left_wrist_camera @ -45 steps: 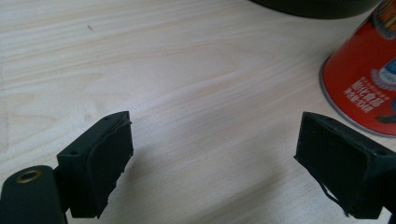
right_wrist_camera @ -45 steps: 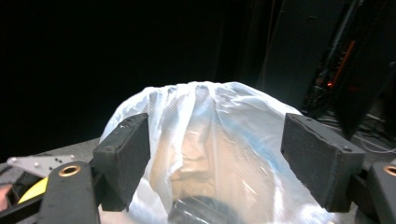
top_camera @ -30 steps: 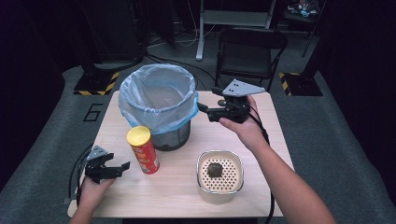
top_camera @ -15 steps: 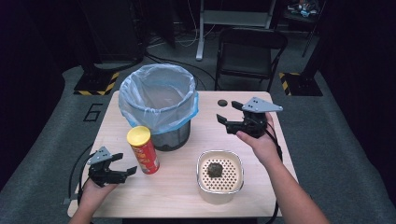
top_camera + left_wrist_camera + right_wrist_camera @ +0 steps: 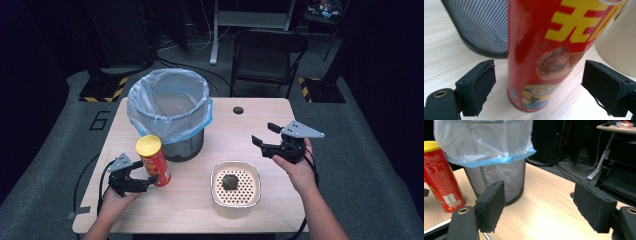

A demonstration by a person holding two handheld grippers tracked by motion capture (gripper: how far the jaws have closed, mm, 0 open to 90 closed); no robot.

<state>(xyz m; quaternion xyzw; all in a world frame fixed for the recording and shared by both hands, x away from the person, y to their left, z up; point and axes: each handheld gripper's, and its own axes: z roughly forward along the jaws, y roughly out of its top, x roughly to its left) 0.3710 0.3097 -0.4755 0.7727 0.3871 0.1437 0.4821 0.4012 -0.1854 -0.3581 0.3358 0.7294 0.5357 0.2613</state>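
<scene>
Beside the bin: my landmark is the black mesh bin (image 5: 172, 112) at the table's (image 5: 250, 125) far left, lined with a clear bag with a blue hem (image 5: 484, 142); I see nothing inside the bag from the high view
Red can: the tall red can (image 5: 153, 160) stands upright just in front of the bin, yellow lid on, contents hidden
Can label: large yellow characters on red, a picture of food, and a yellow cartoon figure near the base (image 5: 541, 65); I cannot read the small white print panel seen in my right gripper view
Cream tub: a cream perforated tub (image 5: 235, 189) sits in front and to the right of the bin, holding one dark lump (image 5: 230, 181)
Left gripper: my left gripper (image 5: 145, 181) is at the can's base, jaws wide either side of it, not touching
Right gripper: my right gripper (image 5: 264, 135) hovers to the right of the bin, jaws spread wide with nothing between them
Floor: a painted "6" (image 5: 100, 120) lies left of the bin, beyond the table edge
</scene>
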